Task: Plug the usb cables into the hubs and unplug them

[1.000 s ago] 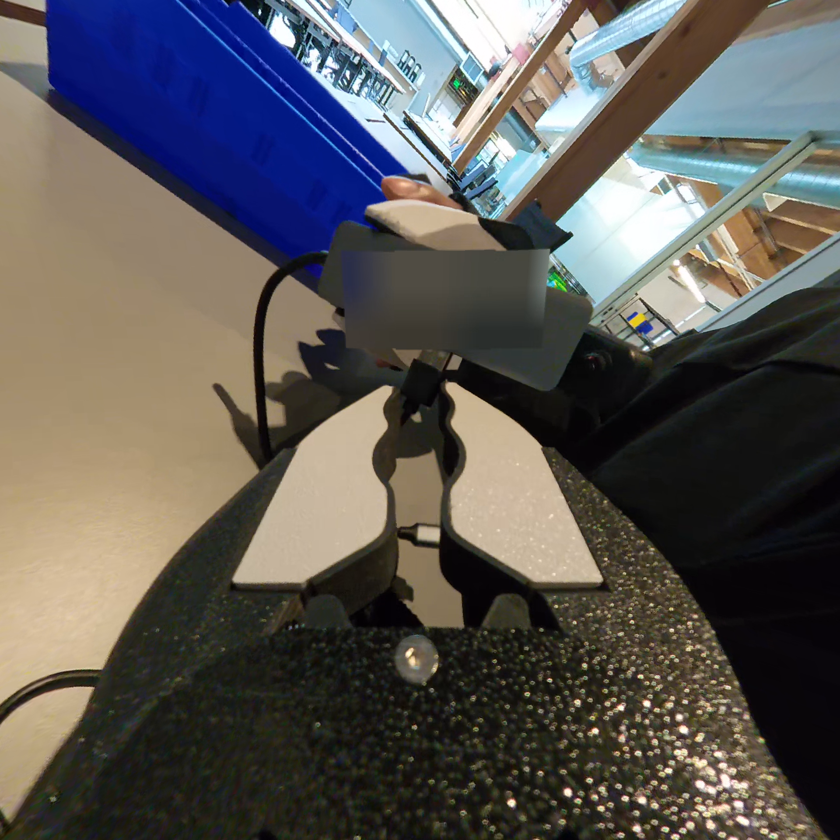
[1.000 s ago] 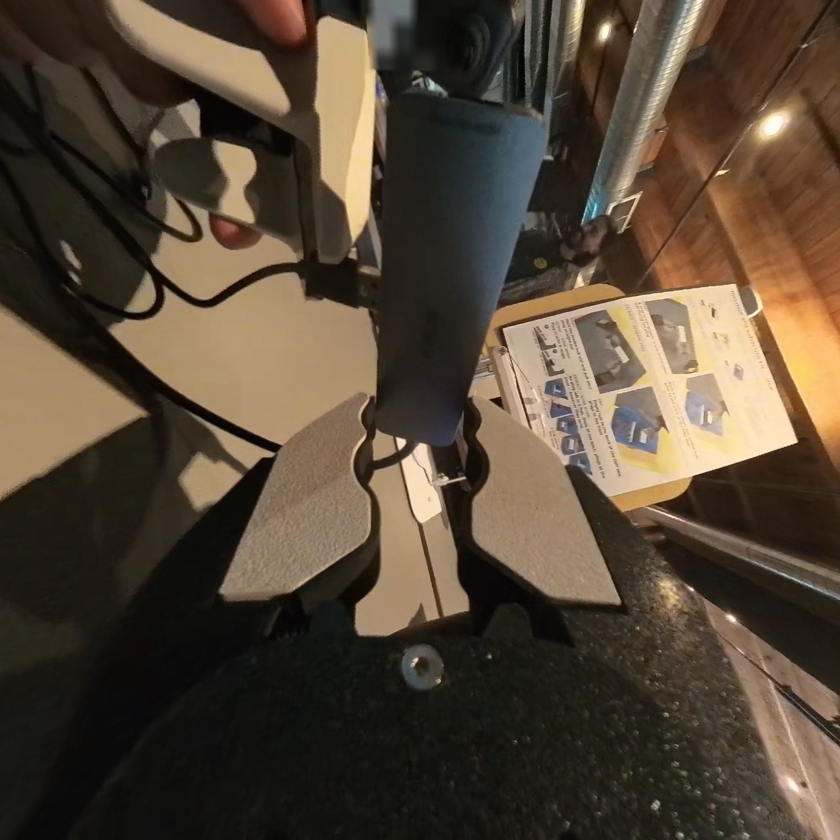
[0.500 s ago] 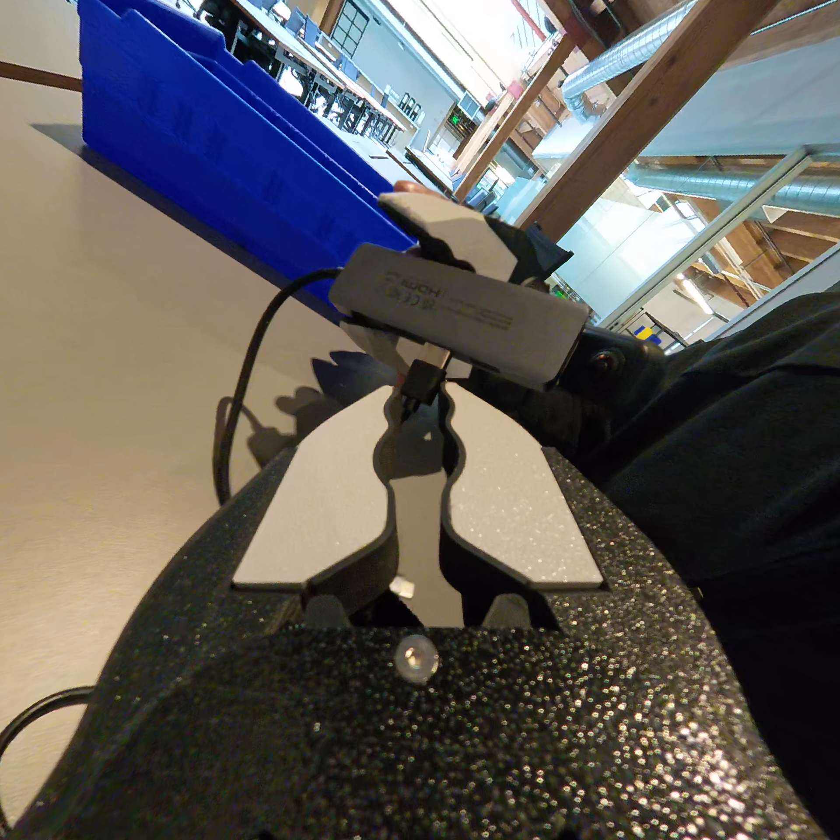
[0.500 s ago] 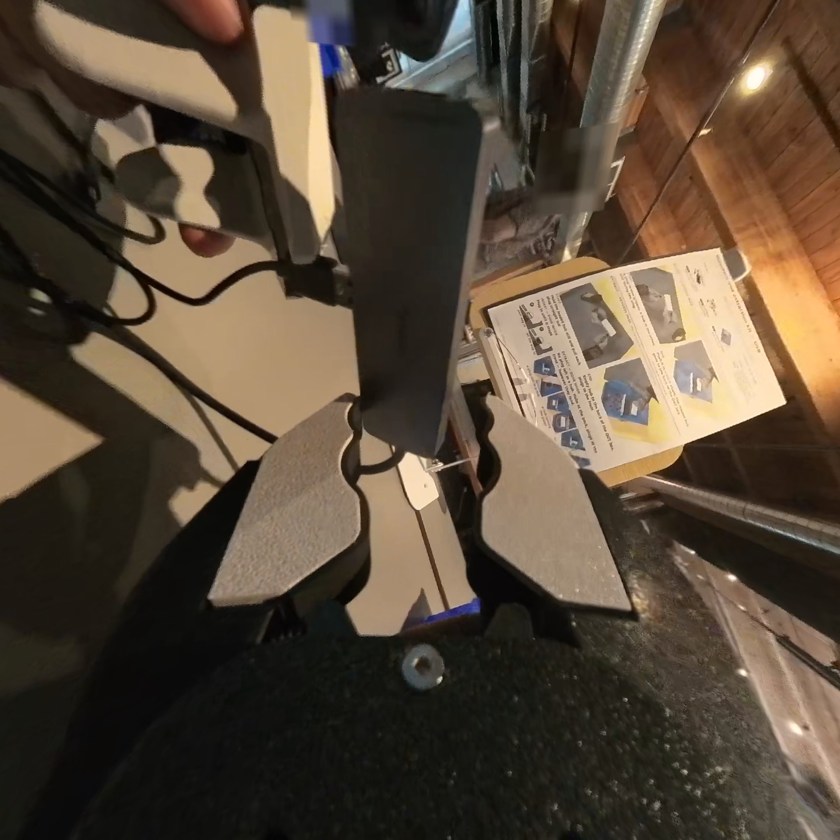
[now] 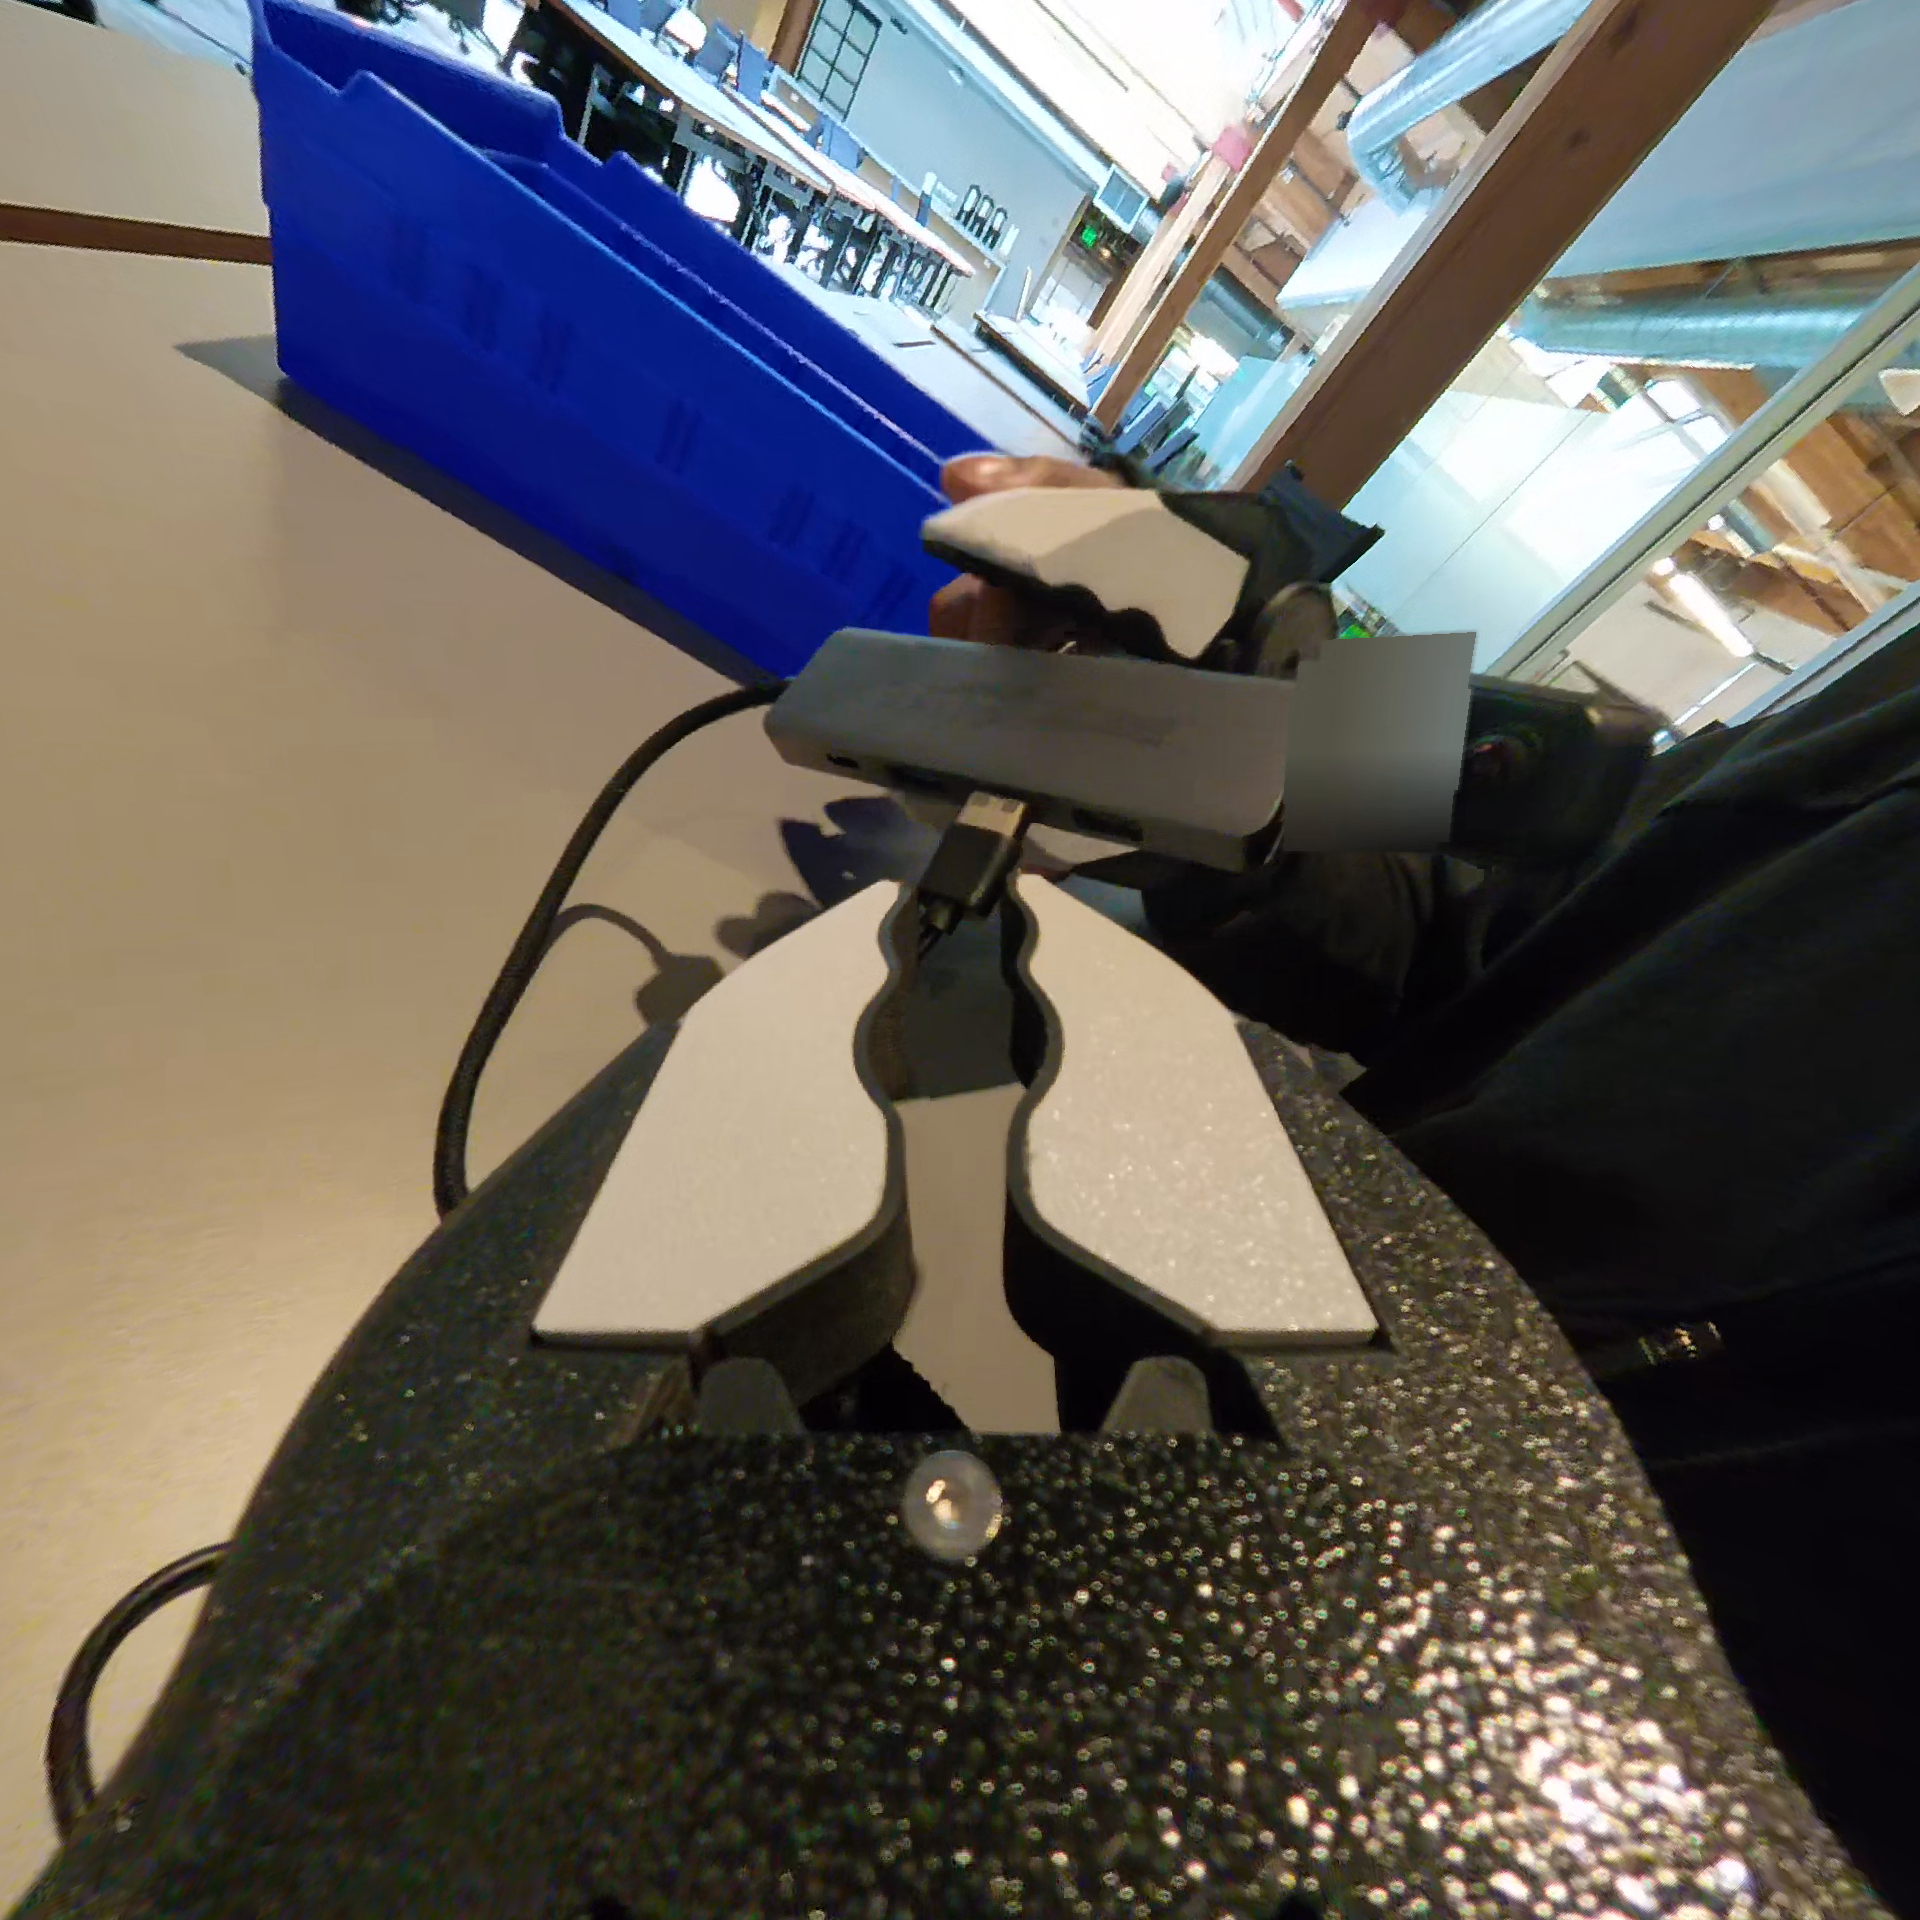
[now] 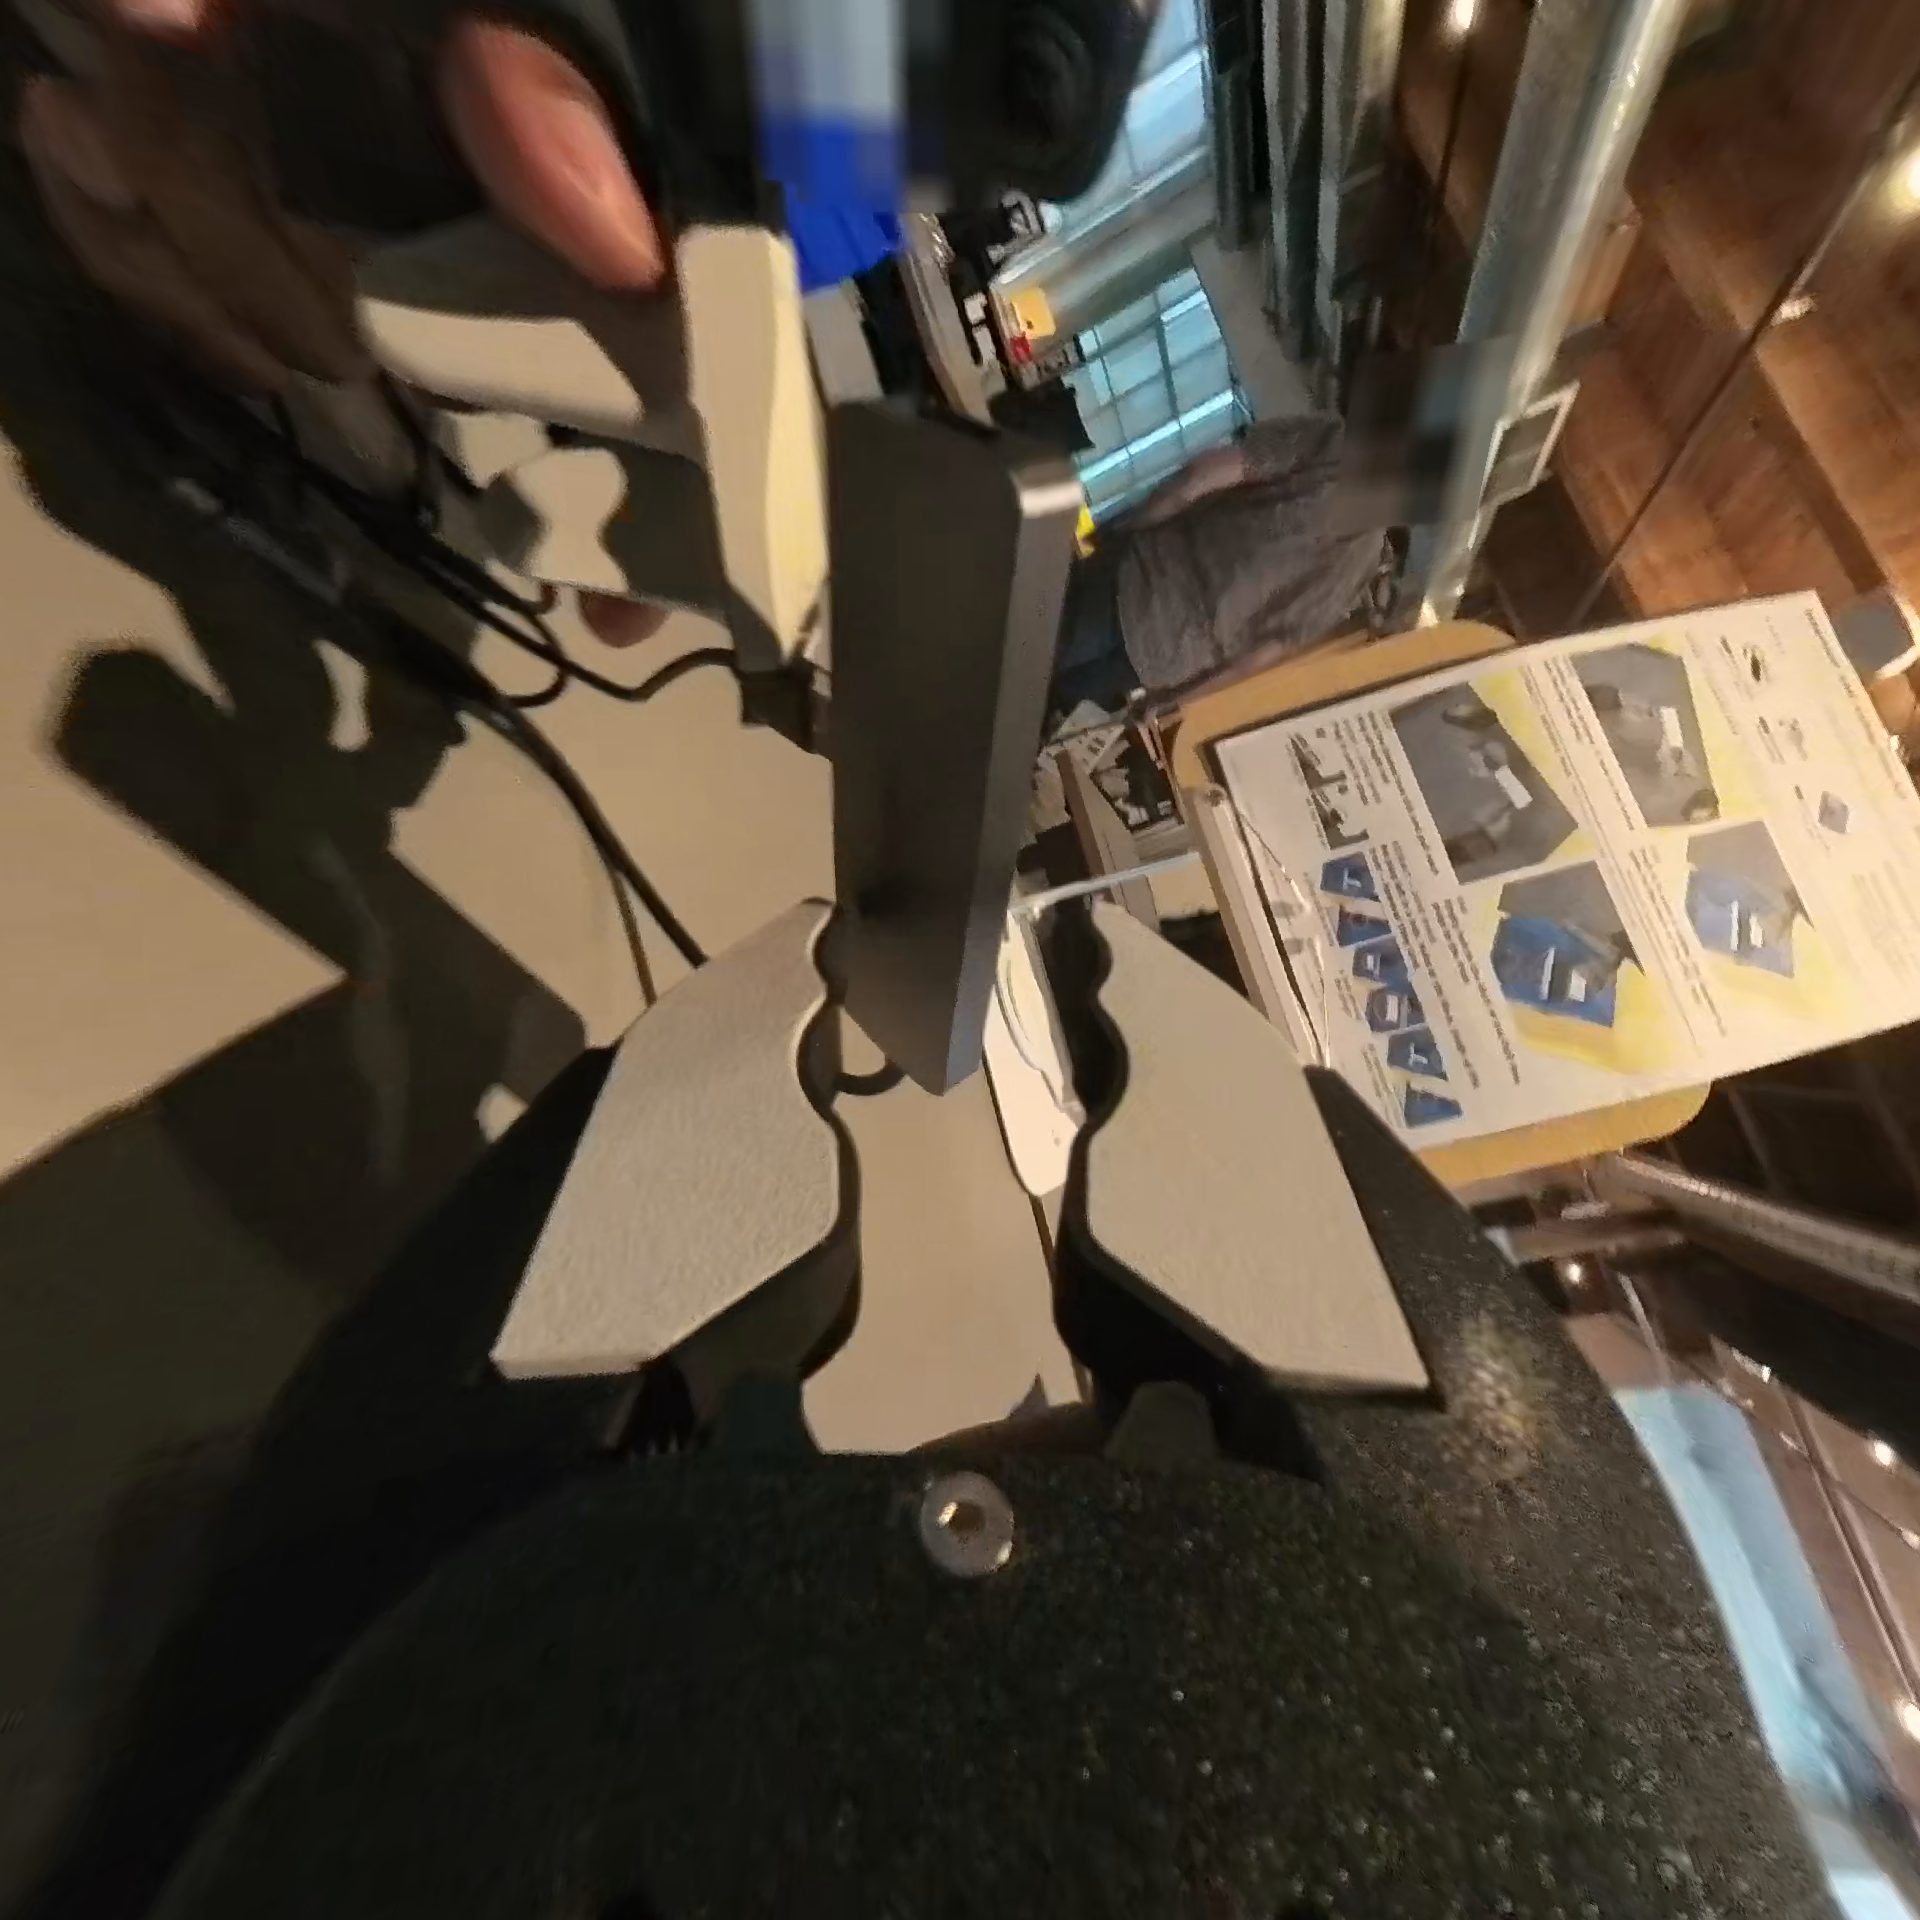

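Note:
My left gripper (image 5: pixel 961 914) is shut on a black USB plug (image 5: pixel 977 862), whose metal end sits in a port on the side of the grey hub (image 5: pixel 1039 727). The hub's braided cable (image 5: pixel 520 935) loops down to the table. In the right wrist view the hub (image 6: pixel 925 675) stands between the jaws of my right gripper (image 6: pixel 956 925). It touches the left finger, with a clear gap to the right finger. One right finger (image 5: pixel 1081 551) hovers above the hub in the left wrist view. The left gripper's fingers (image 6: pixel 748 416) and the plug (image 6: pixel 779 707) show beside the hub.
A blue plastic bin (image 5: pixel 582 343) stands on the grey table (image 5: pixel 260 831) behind the hub. Black cables (image 6: pixel 582 769) trail over the table. A clipboard with a printed sheet (image 6: pixel 1558 883) stands at the right. A dark sleeve (image 5: pixel 1610 1039) fills the right side. There is about 5 cm between the tips of the two grippers.
The right jaws, shut on the hub a second ago, have loosened. The hub has turned between them, its port side now toward the left gripper. The left gripper keeps the plug.

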`<state>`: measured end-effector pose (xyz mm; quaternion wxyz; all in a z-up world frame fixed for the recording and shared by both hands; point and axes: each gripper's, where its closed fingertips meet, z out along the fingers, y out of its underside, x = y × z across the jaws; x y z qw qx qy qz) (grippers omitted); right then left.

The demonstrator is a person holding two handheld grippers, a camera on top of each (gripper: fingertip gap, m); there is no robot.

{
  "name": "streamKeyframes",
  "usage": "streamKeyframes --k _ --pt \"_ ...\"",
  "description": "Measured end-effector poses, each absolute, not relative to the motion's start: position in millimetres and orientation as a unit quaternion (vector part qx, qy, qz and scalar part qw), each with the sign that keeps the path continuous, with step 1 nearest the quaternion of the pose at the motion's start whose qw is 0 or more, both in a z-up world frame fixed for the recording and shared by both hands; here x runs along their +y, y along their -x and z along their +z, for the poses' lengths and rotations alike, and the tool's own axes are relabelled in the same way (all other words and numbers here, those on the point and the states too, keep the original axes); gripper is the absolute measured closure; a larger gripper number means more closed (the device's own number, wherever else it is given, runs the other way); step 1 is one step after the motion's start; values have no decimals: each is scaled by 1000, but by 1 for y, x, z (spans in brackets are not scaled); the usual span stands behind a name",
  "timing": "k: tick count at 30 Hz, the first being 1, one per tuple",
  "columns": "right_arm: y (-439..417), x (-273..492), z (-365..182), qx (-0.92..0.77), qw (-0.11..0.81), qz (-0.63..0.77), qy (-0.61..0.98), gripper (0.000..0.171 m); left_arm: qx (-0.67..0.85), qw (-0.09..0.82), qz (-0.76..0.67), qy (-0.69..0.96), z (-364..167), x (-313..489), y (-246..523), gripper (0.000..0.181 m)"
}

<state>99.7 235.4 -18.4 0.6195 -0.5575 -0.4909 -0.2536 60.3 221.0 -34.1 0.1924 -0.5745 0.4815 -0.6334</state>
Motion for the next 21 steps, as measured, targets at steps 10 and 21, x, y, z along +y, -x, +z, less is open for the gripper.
streamKeyframes --k 10,21 --pt "-81 217 -36 -575 581 -233 527 154 573 203 -538 584 -54 219 -52 167" --pt "-80 214 -58 -634 504 -280 515 158 641 219 -434 593 -74 216 -48 167"
